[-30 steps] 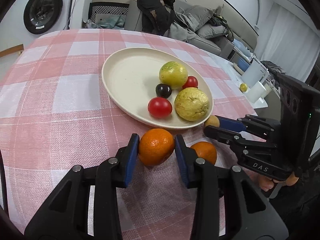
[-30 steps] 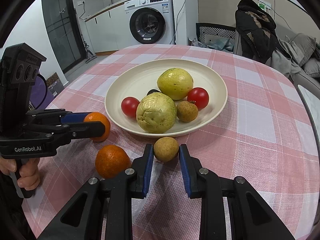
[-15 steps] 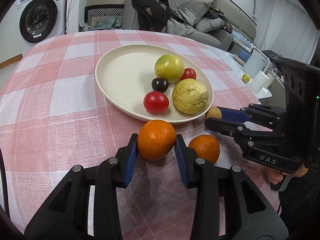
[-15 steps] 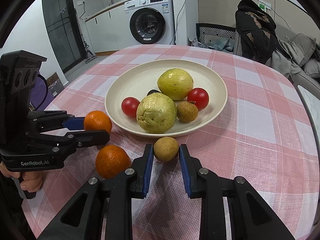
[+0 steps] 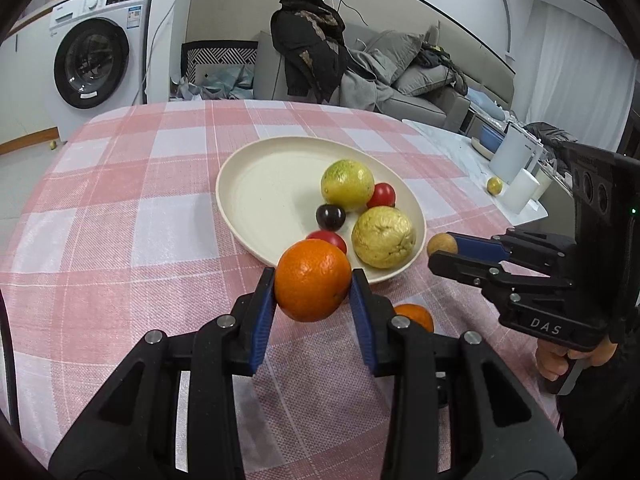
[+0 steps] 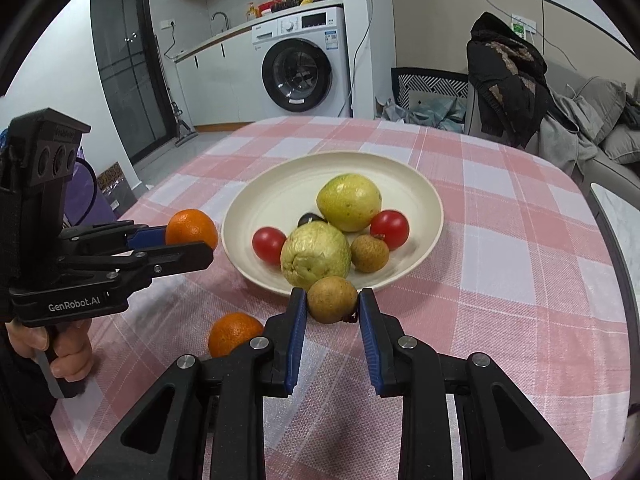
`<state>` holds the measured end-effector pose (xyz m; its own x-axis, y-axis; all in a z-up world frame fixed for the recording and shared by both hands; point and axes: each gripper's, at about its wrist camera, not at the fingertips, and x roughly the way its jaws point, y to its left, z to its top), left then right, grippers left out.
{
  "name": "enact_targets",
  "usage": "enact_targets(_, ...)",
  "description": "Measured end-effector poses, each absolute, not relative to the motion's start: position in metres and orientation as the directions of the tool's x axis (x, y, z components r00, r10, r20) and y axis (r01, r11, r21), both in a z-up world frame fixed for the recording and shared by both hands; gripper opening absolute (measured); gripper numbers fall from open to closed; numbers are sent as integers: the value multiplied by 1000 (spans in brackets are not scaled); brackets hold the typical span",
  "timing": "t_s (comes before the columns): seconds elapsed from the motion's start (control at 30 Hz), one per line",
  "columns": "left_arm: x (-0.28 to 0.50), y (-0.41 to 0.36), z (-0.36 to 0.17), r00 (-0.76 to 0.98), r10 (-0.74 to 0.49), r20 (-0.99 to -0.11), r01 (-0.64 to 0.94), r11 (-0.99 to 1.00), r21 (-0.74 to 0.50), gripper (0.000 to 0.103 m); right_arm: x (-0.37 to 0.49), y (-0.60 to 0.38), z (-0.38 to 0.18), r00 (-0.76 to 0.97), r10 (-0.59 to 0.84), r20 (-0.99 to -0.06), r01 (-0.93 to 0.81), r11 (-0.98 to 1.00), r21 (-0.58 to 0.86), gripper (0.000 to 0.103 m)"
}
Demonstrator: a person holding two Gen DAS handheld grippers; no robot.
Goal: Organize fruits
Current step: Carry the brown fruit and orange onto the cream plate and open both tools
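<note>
Left gripper [image 5: 313,292] clamped on round orange mandarin [image 5: 312,279] — lifted near cream round plate [image 5: 256,184], right gripper [image 6: 333,306] clamped on small tan-brown round fruit [image 6: 332,299], second mandarin [image 6: 234,333] on checked cloth.

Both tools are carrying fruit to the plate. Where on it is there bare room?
The plate's half toward the washing machine is bare. The other half is crowded: two guavas, tomatoes, a dark fruit, a longan. The orange fits there.
</note>
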<state>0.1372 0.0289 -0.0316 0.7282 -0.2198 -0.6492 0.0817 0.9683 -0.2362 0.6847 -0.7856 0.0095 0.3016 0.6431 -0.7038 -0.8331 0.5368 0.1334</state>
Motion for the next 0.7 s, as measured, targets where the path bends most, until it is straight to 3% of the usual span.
enact_targets(0.7,152,28,4,790,-147,-596,54,984,-172,33,726,-795,50,400,677,-619,-738,637,220,27)
